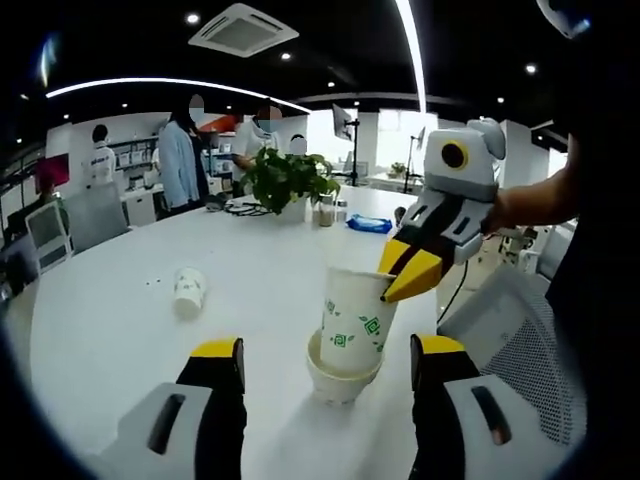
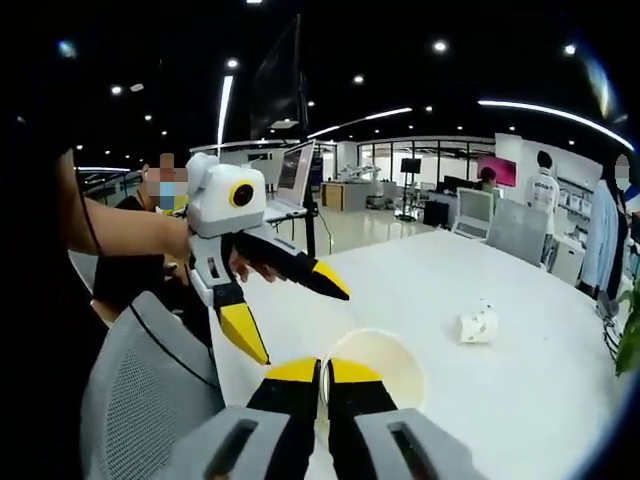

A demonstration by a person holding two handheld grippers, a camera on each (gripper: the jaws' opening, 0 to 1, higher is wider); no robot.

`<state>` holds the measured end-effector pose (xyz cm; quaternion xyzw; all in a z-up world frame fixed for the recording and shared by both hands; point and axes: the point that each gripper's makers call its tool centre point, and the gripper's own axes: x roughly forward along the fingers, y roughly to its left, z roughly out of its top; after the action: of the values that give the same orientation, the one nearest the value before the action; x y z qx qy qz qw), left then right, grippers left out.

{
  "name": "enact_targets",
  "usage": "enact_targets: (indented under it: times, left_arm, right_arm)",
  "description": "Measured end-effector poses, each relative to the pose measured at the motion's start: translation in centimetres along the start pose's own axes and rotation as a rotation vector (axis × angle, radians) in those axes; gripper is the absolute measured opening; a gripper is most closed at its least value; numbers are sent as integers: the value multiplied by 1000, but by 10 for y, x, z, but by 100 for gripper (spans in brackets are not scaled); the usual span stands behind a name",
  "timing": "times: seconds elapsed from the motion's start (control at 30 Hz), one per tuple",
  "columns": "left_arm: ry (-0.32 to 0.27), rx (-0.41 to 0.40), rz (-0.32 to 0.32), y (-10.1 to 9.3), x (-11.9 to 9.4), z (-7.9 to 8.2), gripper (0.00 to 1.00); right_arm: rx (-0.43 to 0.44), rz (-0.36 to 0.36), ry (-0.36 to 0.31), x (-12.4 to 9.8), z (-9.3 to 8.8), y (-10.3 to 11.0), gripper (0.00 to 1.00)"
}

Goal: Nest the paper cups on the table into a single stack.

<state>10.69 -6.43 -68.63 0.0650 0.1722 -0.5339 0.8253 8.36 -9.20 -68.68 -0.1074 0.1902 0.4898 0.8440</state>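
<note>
Your right gripper (image 1: pixel 408 275) is clamped on the rim of the white paper cup with green square print (image 1: pixel 356 322). In the left gripper view its yellow-tipped jaws pinch the cup's top edge from the right side. In the right gripper view the same jaws sit closed together over the near rim of that cup (image 2: pixel 378 368), and you look straight down into its open mouth.

That cup stands upright inside a second white paper cup (image 1: pixel 342 378), which sits on the white table (image 1: pixel 120 330). Only the lower cup's rim and upper wall show around the printed cup's base. The upper cup is seated partway, most of its wall above the lower rim.

Your left gripper (image 2: pixel 292 312) is open, jaws spread wide. In the left gripper view its two black-and-yellow jaws flank the nested pair on either side without touching it. In the right gripper view it hangs just left of the cup mouth, clear of it.

A third white paper cup (image 1: pixel 188 292) lies on its side on the table, well apart from the pair; it is also seen in the right gripper view (image 2: pixel 478 326).

A potted green plant (image 1: pixel 285 180) stands farther back on the table.
</note>
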Motion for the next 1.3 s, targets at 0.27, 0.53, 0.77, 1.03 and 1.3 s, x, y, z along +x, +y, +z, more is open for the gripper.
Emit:
enact_targets:
  times: [0.27,0.53,0.77,1.03,1.3]
  left_arm:
    - [12,-4,19,4,-5,-4,65]
    - [20,-7,24,4,-4,-8,64]
    - [33,-3,33,7,-3,-11,64]
    - [36,-1,53,17,-3,-12,64]
    - [39,10,94,35,0,-7,65]
  right_arm:
    - [-89,10,83,13,-16,4,0]
    - [-106,32,134,20,-33,6,3]
    - [-93,32,145,24,-42,6,5]
    - [-60,15,81,17,-31,5,13]
    - [6,-71,5,6,-20,-11,36]
